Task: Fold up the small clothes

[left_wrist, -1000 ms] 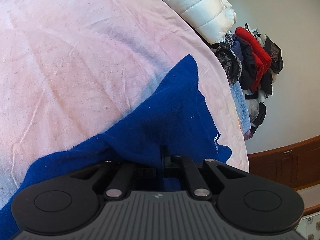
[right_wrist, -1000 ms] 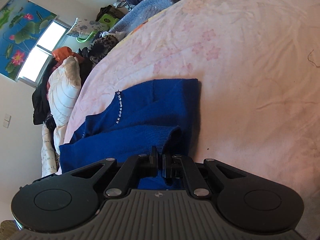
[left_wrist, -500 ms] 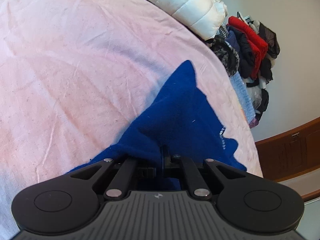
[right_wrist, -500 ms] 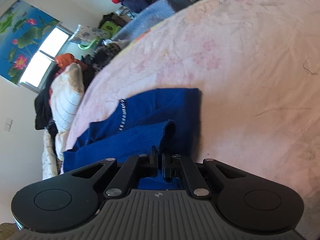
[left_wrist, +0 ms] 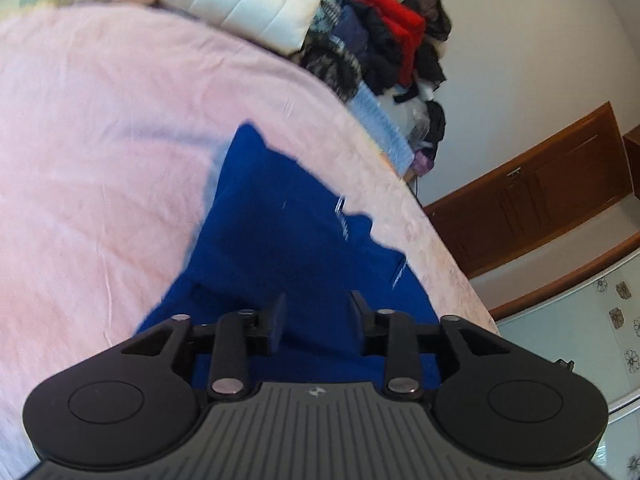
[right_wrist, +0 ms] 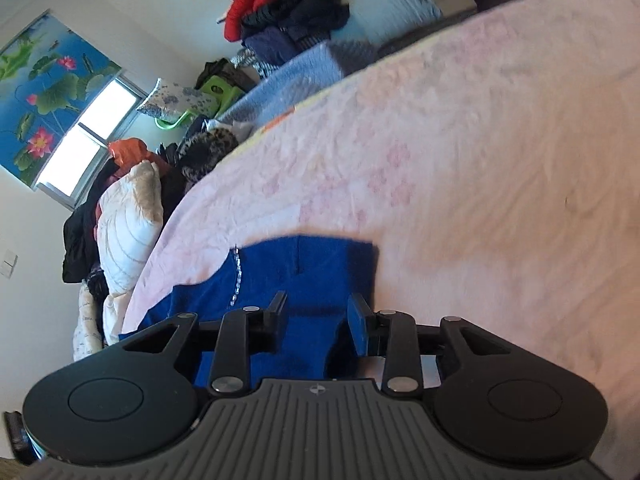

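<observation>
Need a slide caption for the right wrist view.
Right gripper open above the blue garment lying on the pink bedsheet.

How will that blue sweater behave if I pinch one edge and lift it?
The blue sweater will probably droop and unfold: it already lies in soft folded layers. Its fuzzy knit should grip rather than slip. The pink bedsheet may drag at it.

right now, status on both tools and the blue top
Left tool open, right tool open. Blue top lies released on pink bedspread. Nothing in the way.
</observation>
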The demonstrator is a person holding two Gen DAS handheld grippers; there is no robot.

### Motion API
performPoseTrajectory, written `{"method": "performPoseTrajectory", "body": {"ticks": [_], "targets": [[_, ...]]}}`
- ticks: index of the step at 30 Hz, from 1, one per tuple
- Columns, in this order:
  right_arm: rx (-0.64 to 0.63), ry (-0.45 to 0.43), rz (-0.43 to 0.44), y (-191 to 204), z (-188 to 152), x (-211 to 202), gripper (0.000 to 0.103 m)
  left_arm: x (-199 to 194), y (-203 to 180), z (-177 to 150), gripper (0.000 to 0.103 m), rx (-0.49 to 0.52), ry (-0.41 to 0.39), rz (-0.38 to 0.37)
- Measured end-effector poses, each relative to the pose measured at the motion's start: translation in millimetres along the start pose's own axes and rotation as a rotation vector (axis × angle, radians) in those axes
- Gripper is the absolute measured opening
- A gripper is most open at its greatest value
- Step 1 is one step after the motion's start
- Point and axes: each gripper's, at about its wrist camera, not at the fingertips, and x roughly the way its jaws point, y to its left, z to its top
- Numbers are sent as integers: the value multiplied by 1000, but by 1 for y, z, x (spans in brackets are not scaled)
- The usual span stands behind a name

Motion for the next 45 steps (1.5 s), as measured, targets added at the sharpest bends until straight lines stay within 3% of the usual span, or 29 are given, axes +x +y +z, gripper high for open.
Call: {"method": "performPoseTrajectory", "body": {"ticks": [1,3,4,7,10,11,15,17,18,19,24,27,29,30,31,32,35,38,39,42,45], "targets": [[-37,-10,-9,4,6,2,35,-6,-5,12,66,24,-72,16],[-118,14,-52,14,19,16,35,-1,-12,34,74,104,-171,53],[-159,38,-87,17,24,27,35,12,-13,48,74,161,-178,85],[-166,97,-146,14,32,56,35,60,-1,77,73,155,-123,222],[-167,119,-131,10,29,70,37,95,4,81,73,190,-30,203],[-171,123,-122,8,26,72,44,104,2,79,74,223,-4,191],[-157,105,-102,0,24,67,44,126,7,77,73,232,16,222],[-133,94,-89,-6,25,64,44,134,12,79,61,211,20,230],[-115,85,-82,-9,25,62,44,136,12,79,32,218,27,229],[-100,76,-71,-11,25,60,45,138,13,79,17,223,41,222],[-69,68,-23,-16,19,62,43,146,3,75,15,273,55,221],[-14,-1,-36,-22,23,58,40,145,0,75,15,283,47,215],[27,55,17,-25,23,68,41,146,-1,76,15,292,42,222],[13,67,30,-22,22,70,37,148,-1,76,15,296,37,233],[2,88,42,-19,21,73,20,149,-2,76,11,305,32,240],[-6,116,43,-15,20,77,10,150,-3,75,8,319,22,257],[-82,95,-1,0,13,78,10,147,-11,70,5,377,-37,320],[-65,5,31,2,18,56,9,133,-16,70,5,404,-103,333],[-51,-19,27,-4,21,49,9,133,-12,72,5,401,-101,343],[-23,25,-66,-25,15,59,6,143,11,78,5,320,-47,393],[23,11,-37,-28,13,59,8,144,11,77,5,314,-54,391]]}}
